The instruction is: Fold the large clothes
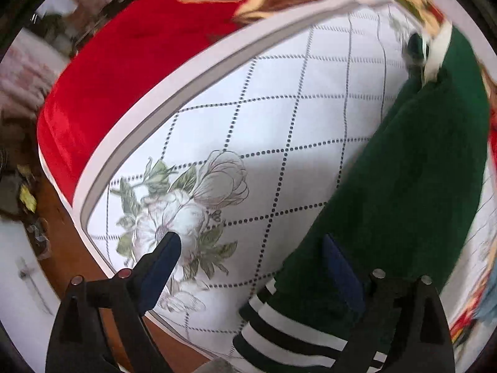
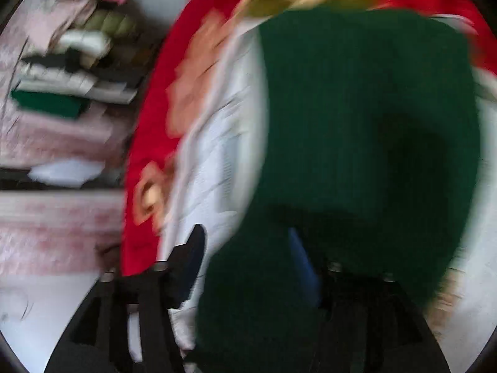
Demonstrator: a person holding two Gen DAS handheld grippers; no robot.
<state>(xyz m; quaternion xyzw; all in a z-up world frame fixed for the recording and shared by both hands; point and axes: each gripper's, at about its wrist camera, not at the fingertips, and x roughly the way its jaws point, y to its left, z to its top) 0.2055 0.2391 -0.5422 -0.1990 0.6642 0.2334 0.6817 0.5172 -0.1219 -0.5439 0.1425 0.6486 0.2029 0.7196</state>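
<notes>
A dark green knit garment (image 1: 413,186) with a black-and-white striped cuff (image 1: 279,335) lies on a white quilted bed cover (image 1: 279,118). My left gripper (image 1: 251,242) is open, its fingers wide apart, just above the cover; its right finger (image 1: 341,267) rests over the green cloth near the cuff. In the right wrist view, which is blurred by motion, the green garment (image 2: 357,140) fills the middle. My right gripper (image 2: 248,239) is open, with green cloth lying between and over its fingers.
A red floral blanket (image 1: 124,62) lies along the far edge of the bed. A brown floor (image 1: 71,248) with clutter is at the left. A pile of folded clothes (image 2: 71,71) sits on a pink surface to the left of the bed.
</notes>
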